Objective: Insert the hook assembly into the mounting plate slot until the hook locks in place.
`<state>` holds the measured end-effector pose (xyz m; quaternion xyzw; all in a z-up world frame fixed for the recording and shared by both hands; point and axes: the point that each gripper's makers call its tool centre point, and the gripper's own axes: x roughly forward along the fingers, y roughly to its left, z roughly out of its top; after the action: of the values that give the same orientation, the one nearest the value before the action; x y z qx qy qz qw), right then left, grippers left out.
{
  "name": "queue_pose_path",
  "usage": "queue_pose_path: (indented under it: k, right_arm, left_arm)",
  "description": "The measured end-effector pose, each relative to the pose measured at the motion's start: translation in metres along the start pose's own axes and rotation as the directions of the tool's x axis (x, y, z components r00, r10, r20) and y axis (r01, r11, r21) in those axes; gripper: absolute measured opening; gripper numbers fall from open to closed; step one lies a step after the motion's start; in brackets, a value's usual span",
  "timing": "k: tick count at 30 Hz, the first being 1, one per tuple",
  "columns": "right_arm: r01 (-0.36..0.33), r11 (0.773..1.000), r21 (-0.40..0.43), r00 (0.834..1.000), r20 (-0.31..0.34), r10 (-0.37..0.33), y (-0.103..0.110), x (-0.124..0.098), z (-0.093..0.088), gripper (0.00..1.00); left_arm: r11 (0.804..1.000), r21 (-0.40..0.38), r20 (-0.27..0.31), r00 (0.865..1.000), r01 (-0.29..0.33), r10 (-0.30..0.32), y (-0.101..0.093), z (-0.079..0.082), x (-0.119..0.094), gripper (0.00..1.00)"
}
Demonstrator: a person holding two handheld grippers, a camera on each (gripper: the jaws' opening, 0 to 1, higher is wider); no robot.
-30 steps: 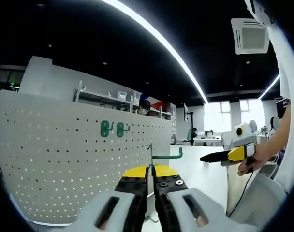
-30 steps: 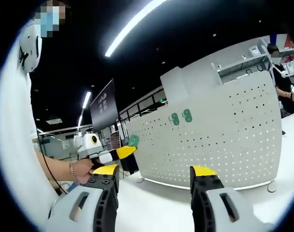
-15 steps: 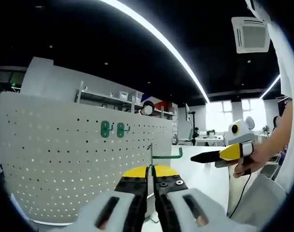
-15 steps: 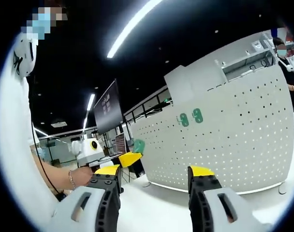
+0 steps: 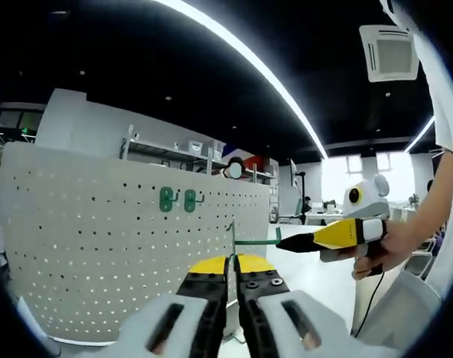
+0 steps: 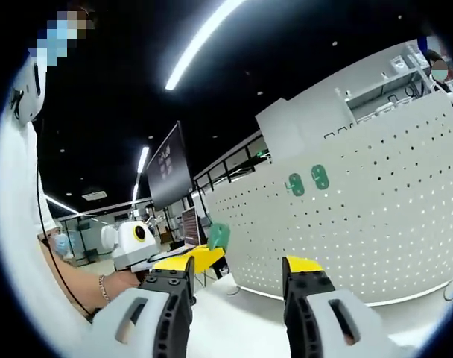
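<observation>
Grippers number two: the left gripper (image 5: 232, 262) clamps its yellow-tipped jaws on a thin green wire hook (image 5: 258, 240) held before the white perforated metal mounting plate (image 5: 100, 253), while the right gripper (image 6: 241, 270) holds its jaws apart with nothing between them. Two green plastic hook bases (image 5: 177, 199) already sit in the plate, which stands on a white tabletop (image 6: 234, 317) in an office with long ceiling light strips (image 5: 245, 60). The right gripper view shows a dark hanging monitor (image 6: 165, 168).

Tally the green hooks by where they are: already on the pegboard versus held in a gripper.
Green hooks mounted on the pegboard: 2
Green hook held in the left gripper: 1
Total: 3
</observation>
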<state>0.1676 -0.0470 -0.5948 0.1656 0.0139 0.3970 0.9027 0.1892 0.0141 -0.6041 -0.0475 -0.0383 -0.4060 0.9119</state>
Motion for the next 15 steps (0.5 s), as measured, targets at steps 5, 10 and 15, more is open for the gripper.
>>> queue_pose_path:
  k: [5, 10, 15]
  right_arm:
    - [-0.011, 1.000, 0.020, 1.000, 0.011, 0.011, 0.005, 0.012, 0.002, 0.39]
    - [-0.023, 0.999, 0.029, 1.000, 0.007, 0.023, 0.009, 0.022, 0.000, 0.37]
    - [-0.034, 0.998, 0.046, 0.999, 0.011, 0.034, 0.013, 0.028, 0.000, 0.33]
  left_arm:
    - [1.000, -0.001, -0.003, 1.000, -0.005, 0.005, 0.000, -0.001, 0.001, 0.03]
    - [1.000, -0.003, -0.001, 1.000, -0.014, 0.014, 0.002, 0.000, 0.000, 0.03]
    - [1.000, -0.002, -0.002, 1.000, -0.022, 0.022, 0.004, 0.000, -0.001, 0.03]
